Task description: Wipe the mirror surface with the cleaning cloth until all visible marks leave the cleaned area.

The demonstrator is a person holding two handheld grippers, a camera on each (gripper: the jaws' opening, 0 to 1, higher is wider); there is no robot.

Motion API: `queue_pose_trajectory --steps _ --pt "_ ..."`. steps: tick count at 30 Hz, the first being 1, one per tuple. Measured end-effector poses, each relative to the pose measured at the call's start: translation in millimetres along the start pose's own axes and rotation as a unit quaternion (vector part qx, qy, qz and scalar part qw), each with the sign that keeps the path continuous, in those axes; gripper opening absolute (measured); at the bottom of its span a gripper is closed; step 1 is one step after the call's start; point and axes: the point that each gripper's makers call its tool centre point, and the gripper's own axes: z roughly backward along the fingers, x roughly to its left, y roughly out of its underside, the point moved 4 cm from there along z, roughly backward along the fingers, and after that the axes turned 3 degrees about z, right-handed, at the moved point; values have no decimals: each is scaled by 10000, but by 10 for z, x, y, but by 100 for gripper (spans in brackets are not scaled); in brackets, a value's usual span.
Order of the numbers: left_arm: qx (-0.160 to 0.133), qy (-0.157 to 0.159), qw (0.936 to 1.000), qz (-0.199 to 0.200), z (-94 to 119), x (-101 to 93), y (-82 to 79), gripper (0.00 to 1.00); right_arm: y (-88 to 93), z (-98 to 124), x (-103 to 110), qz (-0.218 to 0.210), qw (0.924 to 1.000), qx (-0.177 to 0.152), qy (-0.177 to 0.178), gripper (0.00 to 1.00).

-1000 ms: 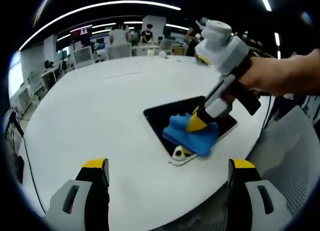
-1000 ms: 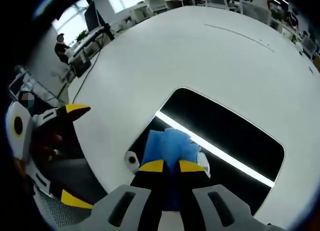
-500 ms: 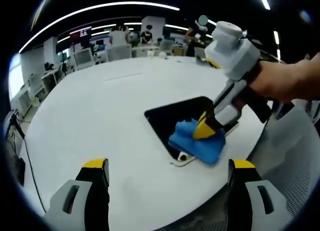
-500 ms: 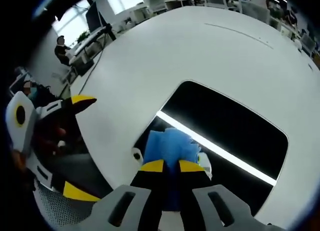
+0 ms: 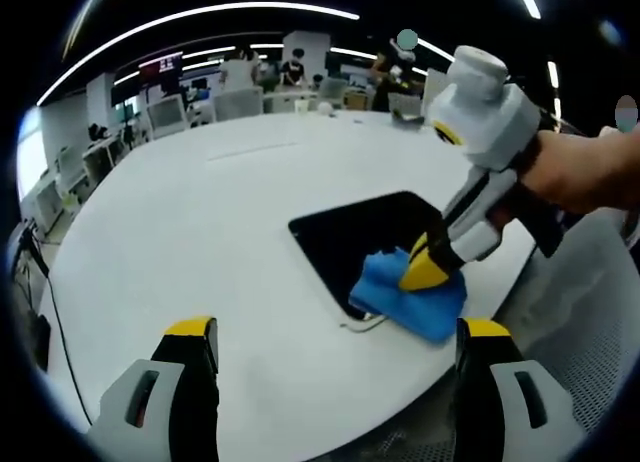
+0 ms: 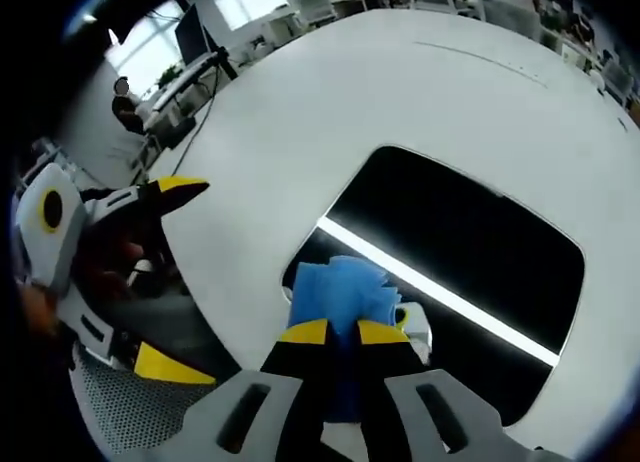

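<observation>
So, quick rundown:
right gripper (image 6: 341, 331): clamped on the blue cloth (image 5: 408, 292)
cloth: pressed on mirror's (image 6: 470, 232) near corner
mirror: flat on white table (image 5: 190, 222)
left gripper (image 5: 330, 327): jaws wide apart, holding nothing

Blue cloth (image 6: 340, 287), black mirror (image 6: 470, 242), white table (image 5: 200, 222), yellow-tipped jaws.

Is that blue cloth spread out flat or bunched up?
Bunched up. The blue cloth sits in a crumpled wad, pinched in the right gripper at the mirror's near corner.
</observation>
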Motion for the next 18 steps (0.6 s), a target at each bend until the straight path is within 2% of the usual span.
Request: queue_pose_trajectory --steps 18 --pt "63 -14 10000 -35 -7 5 14 99 21 21 -41 74 10000 4 -40 4"
